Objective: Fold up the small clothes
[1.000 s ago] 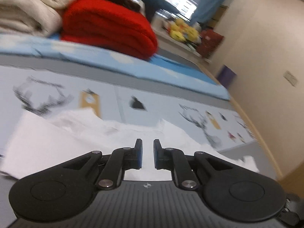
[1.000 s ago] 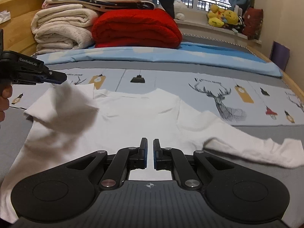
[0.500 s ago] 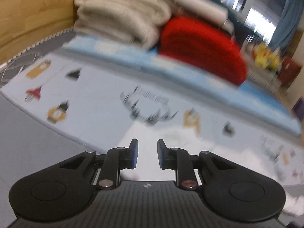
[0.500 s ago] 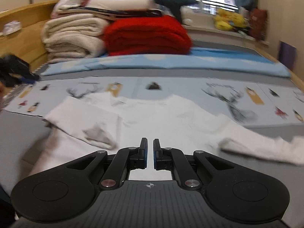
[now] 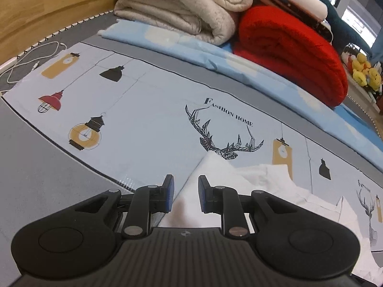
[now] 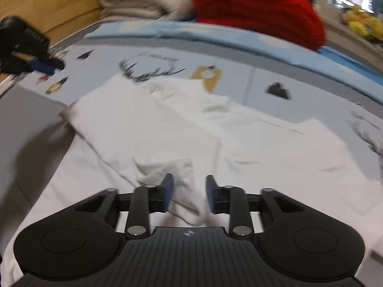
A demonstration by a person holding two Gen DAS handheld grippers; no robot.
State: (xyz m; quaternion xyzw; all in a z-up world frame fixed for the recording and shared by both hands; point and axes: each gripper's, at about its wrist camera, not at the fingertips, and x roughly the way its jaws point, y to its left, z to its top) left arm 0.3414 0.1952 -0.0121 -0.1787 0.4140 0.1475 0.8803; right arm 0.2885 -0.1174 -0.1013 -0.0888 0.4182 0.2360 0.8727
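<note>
The left gripper (image 5: 183, 195) is seen with its jaws parted and empty at the left edge of the white shirt (image 6: 263, 148), which lies spread on the printed sheet (image 5: 143, 124). The right gripper (image 6: 188, 195), nearly closed 1 s ago, is now opened around the cuff of the sleeve (image 6: 143, 134). That sleeve has been laid across the body (1 of 2 folded, judging from this). Counted: 1 shirt, 2 grippers, 1 red blanket (image 5: 294, 55), 1 cream quilt (image 5: 182, 7).
</note>
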